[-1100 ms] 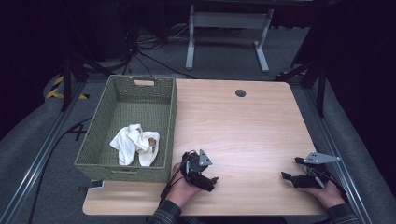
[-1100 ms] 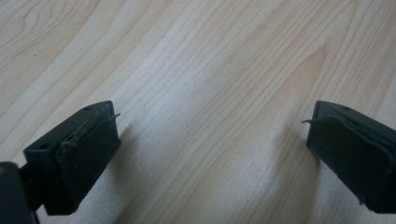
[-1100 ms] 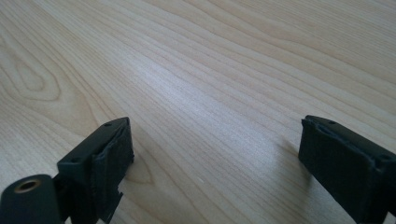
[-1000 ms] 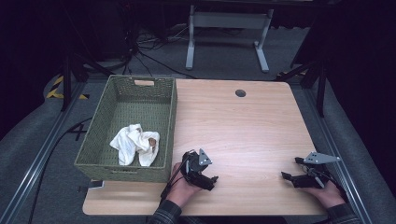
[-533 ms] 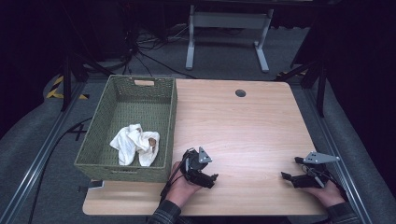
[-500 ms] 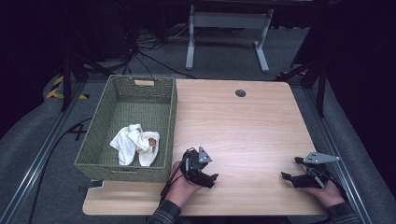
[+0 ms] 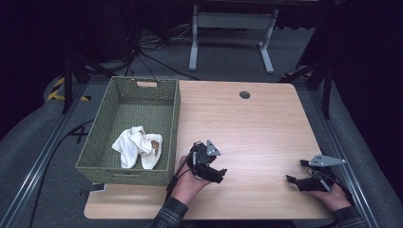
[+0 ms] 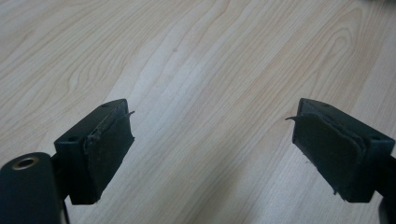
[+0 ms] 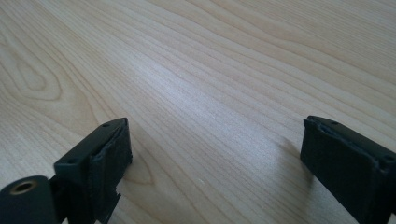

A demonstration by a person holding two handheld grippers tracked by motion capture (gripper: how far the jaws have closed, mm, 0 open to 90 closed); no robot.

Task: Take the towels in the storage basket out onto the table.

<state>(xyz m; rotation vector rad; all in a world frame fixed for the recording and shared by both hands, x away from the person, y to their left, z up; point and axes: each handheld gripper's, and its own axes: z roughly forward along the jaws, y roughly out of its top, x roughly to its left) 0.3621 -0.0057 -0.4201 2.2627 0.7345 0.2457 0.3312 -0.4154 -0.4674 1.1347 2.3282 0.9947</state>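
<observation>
A woven green basket [image 7: 95, 147] stands on the left part of the light wooden table [image 7: 247, 123]. Inside it lies a crumpled white cloth [image 7: 138, 147] with a small brown spot. My left gripper [image 7: 219, 174] rests low over the table's front edge, just right of the basket, held by a hand in a plaid sleeve. In the left gripper view its jaws stand wide apart over bare wood, left gripper [image 8: 210, 149] open and empty. My right gripper [image 7: 291, 179] sits near the front right corner. Its own view shows the right gripper [image 9: 215, 161] open over bare wood.
A round cable hole [image 7: 244, 94] is at the table's far middle. Behind the table stands a grey metal frame [image 7: 230, 33] on a dark floor with cables. Metal rails [image 7: 43, 156] run along both sides.
</observation>
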